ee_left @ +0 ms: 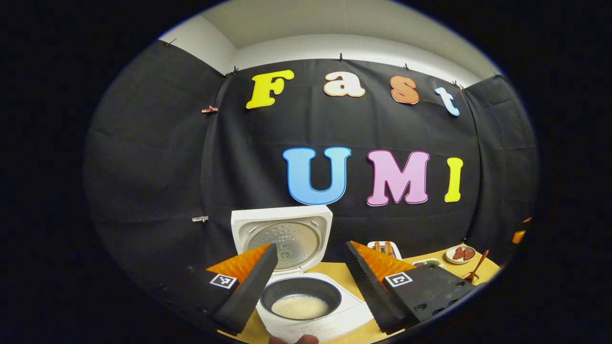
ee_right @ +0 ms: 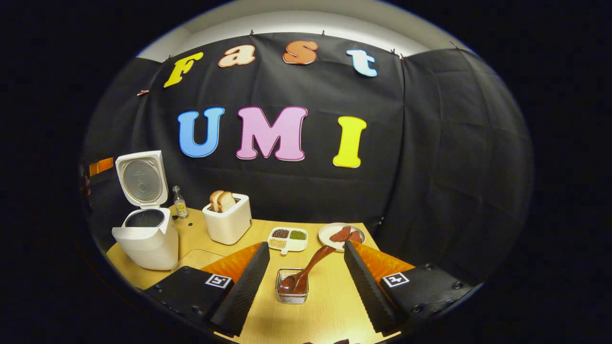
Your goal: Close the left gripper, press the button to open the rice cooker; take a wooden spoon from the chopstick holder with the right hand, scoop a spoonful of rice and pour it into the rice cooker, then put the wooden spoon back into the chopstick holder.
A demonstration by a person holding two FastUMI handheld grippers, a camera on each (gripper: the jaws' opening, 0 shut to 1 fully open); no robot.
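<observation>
Your rice cooker [ee_right: 143, 229] at the tabletop's left edge stands lid-up with rice in its pot, and the wooden spoon [ee_right: 306, 270] rests in the chopstick holder [ee_right: 292, 288] (near edge), both left gripper [ee_left: 306, 277] and right gripper [ee_right: 306, 277] spread wide, so little looks left.

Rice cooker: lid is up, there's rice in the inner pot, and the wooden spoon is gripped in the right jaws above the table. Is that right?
Not quite. The wooden spoon is not gripped: in the right gripper view it stands in the chopstick holder on the table, and the right gripper is open around it. The rest holds: the left gripper view shows the rice cooker with its lid up and rice in the inner pot.
</observation>
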